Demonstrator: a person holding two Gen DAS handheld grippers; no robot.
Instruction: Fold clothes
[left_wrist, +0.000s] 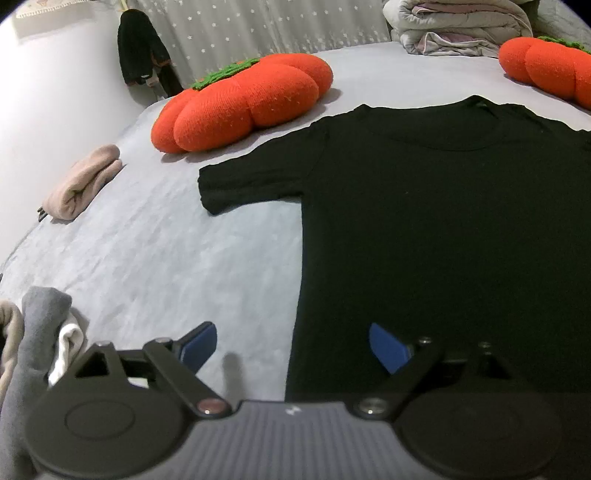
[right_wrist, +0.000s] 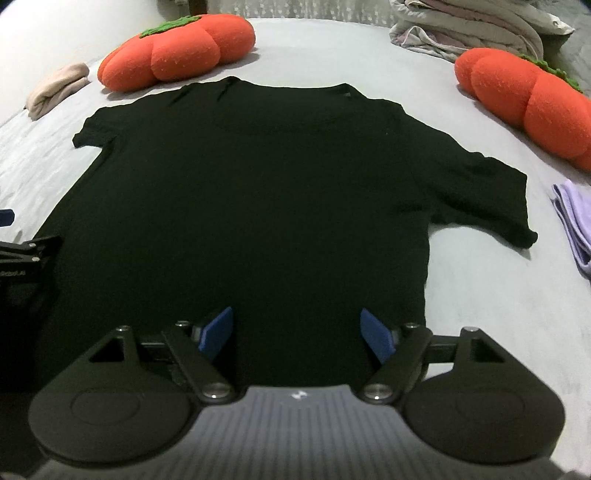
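A black T-shirt (left_wrist: 443, 221) (right_wrist: 258, 203) lies spread flat on the grey bed sheet (left_wrist: 166, 258), collar away from me, both short sleeves out to the sides. My left gripper (left_wrist: 291, 347) hangs open over the shirt's near left hem corner, one blue pad over the sheet and the other over the cloth. My right gripper (right_wrist: 295, 332) is open above the bottom hem, towards the shirt's right side, with only flat fabric below its blue pads. Neither gripper holds anything. The left gripper's black body (right_wrist: 26, 266) shows at the right wrist view's left edge.
Two orange pumpkin cushions (left_wrist: 243, 99) (right_wrist: 528, 107) lie beyond the shirt, left and right. A folded beige garment (left_wrist: 85, 181) lies at the far left, a pile of grey and white clothes (left_wrist: 40, 339) at my near left, a lilac cloth (right_wrist: 576, 225) at the right, and bundled bedding (right_wrist: 472, 26) at the back.
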